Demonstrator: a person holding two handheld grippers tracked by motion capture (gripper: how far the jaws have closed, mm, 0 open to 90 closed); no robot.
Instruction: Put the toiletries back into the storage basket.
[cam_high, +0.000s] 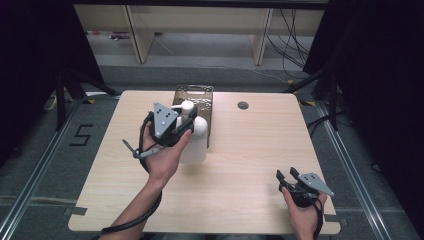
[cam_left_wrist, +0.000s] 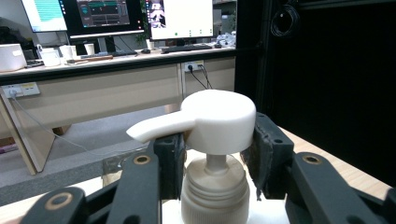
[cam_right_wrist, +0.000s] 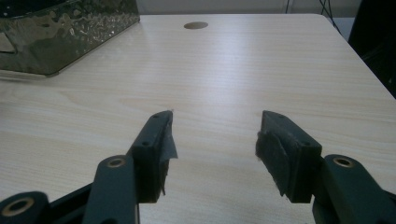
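Nearest your body, at the table's (cam_high: 240, 165) front right corner, your right gripper (cam_high: 287, 175) rests low over the wood with its jaws spread wide and nothing between them; the right gripper view shows bare tabletop past the two pads (cam_right_wrist: 169, 142). It has no part in the work at this moment.

Farther in, left of centre, your left gripper (cam_high: 186, 123) is at the top of the white pump bottle (cam_high: 194, 145). In the left gripper view the jaws sit on either side of the bottle's neck, just under the pump head (cam_left_wrist: 219, 120), with the pads (cam_left_wrist: 171, 161) tight against it or very nearly so. I read that as a clamp on the neck below the head, though the exact contact on the right side is partly hidden by the head's overhang. The nozzle points off to the left in that view.

The bottle stands upright just in front of the dark patterned tray (cam_high: 196, 97), whose near wall also shows in the right gripper view. From above you cannot tell whether the bottle's base is on the wood or lifted slightly clear.

So the grasp looks made. What remains, as I judge it, is carrying the bottle to wherever it belongs, likely the tray behind it, and letting go.
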